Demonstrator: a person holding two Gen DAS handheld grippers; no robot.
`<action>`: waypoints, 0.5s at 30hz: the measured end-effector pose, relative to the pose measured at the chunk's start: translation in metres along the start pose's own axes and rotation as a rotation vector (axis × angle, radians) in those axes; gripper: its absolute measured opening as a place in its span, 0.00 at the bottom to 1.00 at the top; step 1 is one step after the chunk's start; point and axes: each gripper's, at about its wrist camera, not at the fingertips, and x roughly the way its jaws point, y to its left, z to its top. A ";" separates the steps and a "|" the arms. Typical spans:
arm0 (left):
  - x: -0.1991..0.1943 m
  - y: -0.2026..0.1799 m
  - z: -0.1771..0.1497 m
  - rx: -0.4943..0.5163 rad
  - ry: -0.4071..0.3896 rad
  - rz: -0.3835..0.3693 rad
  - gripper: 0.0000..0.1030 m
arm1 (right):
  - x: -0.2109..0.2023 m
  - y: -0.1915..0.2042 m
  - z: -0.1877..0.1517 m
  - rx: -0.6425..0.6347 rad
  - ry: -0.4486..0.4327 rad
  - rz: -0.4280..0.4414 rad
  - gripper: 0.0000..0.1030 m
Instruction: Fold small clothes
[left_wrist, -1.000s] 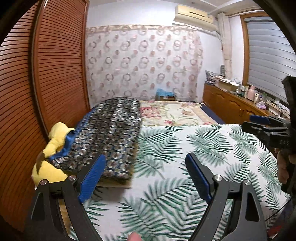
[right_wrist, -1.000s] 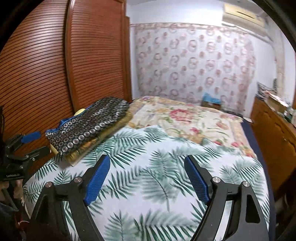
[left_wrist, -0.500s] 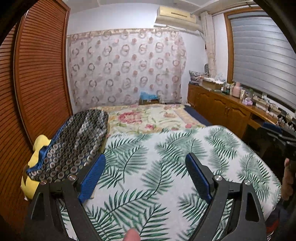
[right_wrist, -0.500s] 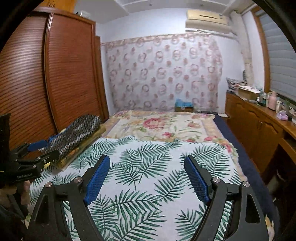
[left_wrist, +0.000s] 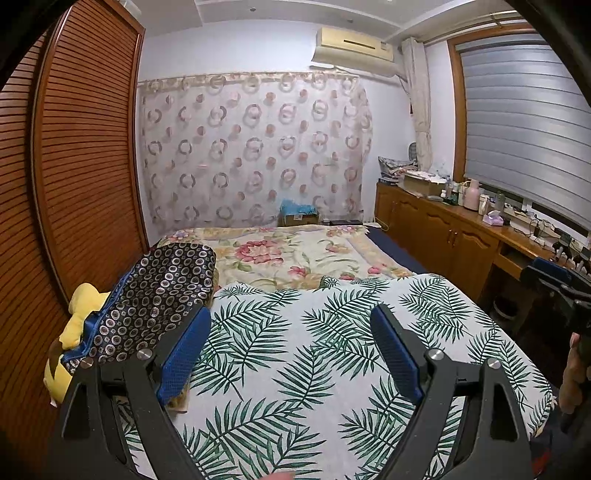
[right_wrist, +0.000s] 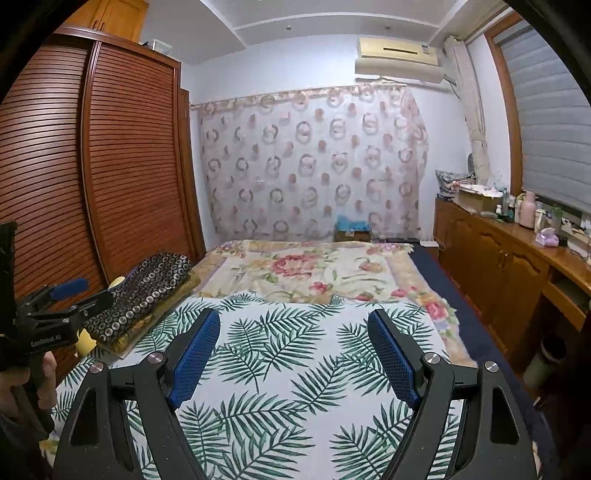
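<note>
Clothes: 1 folded dark patterned pile (left_wrist: 159, 295); 2 tools, both wide apart.

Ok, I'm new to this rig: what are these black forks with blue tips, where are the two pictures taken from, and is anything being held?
Each picture comes from a camera mounted on a hand-held gripper, looking forward along its two fingers. The black forks with blue pads are those fingers. One view shows the left gripper; the other shows the right gripper. A person holds both, and a hand shows at the edge of the right view. Both grippers stand open above a bed, with nothing between the pads. A leaf-print sheet covers the near part and a flowered blanket lies beyond. A folded dark dotted cloth rests at the bed's left edge, with a yellow soft toy beside it.
</note>
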 end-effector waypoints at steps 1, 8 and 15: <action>0.000 0.000 0.000 -0.003 -0.001 -0.002 0.86 | 0.001 0.003 -0.001 0.000 0.001 0.000 0.81; -0.001 0.000 -0.002 0.003 -0.006 -0.001 0.86 | -0.005 -0.001 -0.005 0.002 -0.001 -0.002 0.81; -0.002 -0.001 -0.003 0.005 -0.008 0.000 0.86 | -0.007 -0.009 -0.002 -0.001 -0.001 -0.004 0.81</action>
